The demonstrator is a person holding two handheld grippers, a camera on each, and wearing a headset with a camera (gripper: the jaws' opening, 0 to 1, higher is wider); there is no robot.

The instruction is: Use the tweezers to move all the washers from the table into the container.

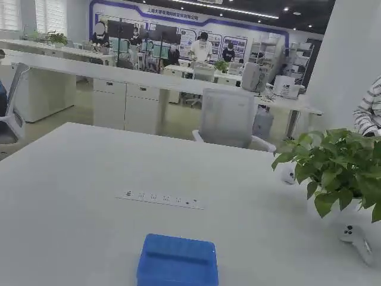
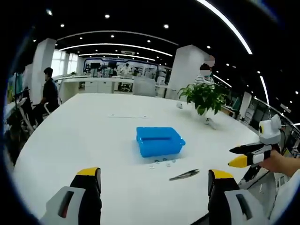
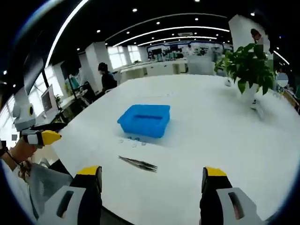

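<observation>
Just ahead of the left gripper (image 2: 154, 174), between its jaws and nearer the right-hand one, the tweezers (image 2: 184, 175) lie flat on the white table (image 2: 93, 136), touched by nothing. Beyond them the washers (image 2: 161, 161) show as a few pale specks, too small to count, just beside the near wall of the blue container (image 2: 159, 140). What lies inside the container cannot be made out.

From the right gripper (image 3: 152, 172) the tweezers (image 3: 138, 163) lie ahead toward its left-hand jaw, with the washers (image 3: 133, 140) and the container (image 3: 144, 119) farther out. Both grippers have their jaws spread wide and hold nothing. Each appears side-on at the edge of the other's view, partly cut off.

The head view cuts the container (image 1: 177, 261) at its bottom edge. A potted plant (image 3: 248, 65) stands well beyond the container.
</observation>
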